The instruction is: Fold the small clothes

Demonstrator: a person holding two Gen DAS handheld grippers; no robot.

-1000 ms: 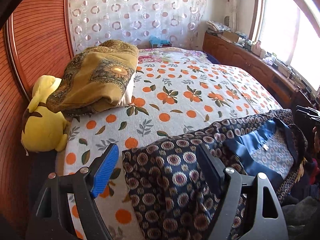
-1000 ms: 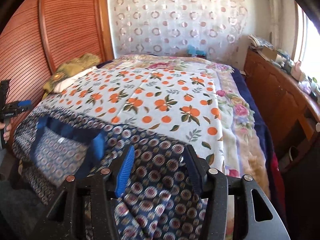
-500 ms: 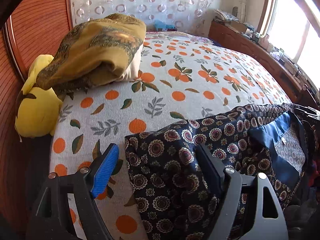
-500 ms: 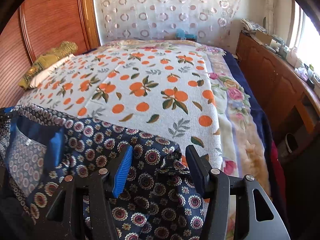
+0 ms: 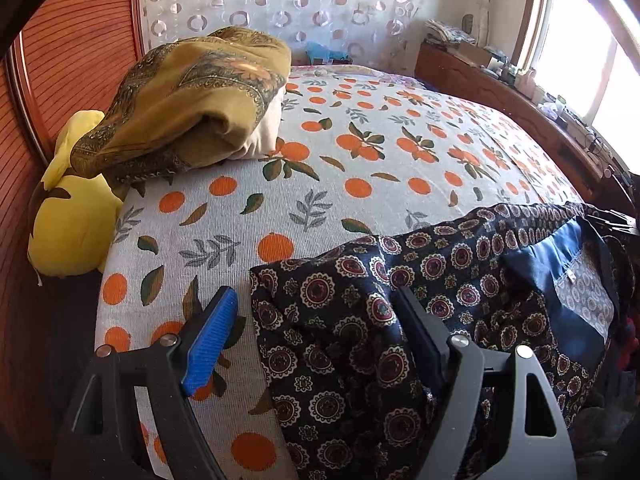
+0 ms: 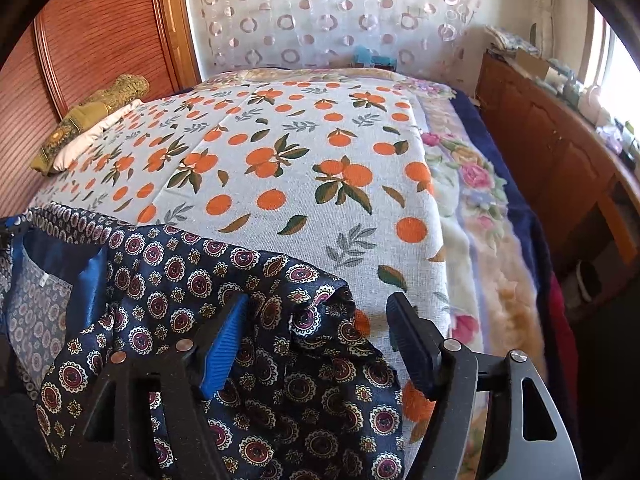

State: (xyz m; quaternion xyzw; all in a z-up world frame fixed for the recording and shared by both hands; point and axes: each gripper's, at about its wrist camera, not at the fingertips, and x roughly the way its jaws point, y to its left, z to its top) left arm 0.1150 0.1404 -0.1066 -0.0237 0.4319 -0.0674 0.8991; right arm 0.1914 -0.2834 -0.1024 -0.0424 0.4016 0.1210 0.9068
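Left wrist view: navy patterned garment (image 5: 360,320) lies spread over the near edge of the orange-print bedspread (image 5: 360,184), filling the lower right of the frame, its blue lining and grey inside panel showing at far right. Left gripper (image 5: 316,320) has its jaws spread wide, released, the garment's corner lying loose between them; the blue pad stands clear of the cloth over bare bedspread. Upper left: mustard patterned blanket (image 5: 192,100) heaped on a cream pillow (image 5: 260,136), yellow plush toy (image 5: 68,224) wedged against the ribbed wooden headboard (image 5: 76,52). Right wrist view: right gripper (image 6: 320,328) jaws are opening, a bunched fold of the garment (image 6: 200,280) between them, pads not pressing it. Floral blanket (image 6: 476,216) runs along the right edge, wooden cabinet (image 6: 552,152) beyond, cluttered on top.
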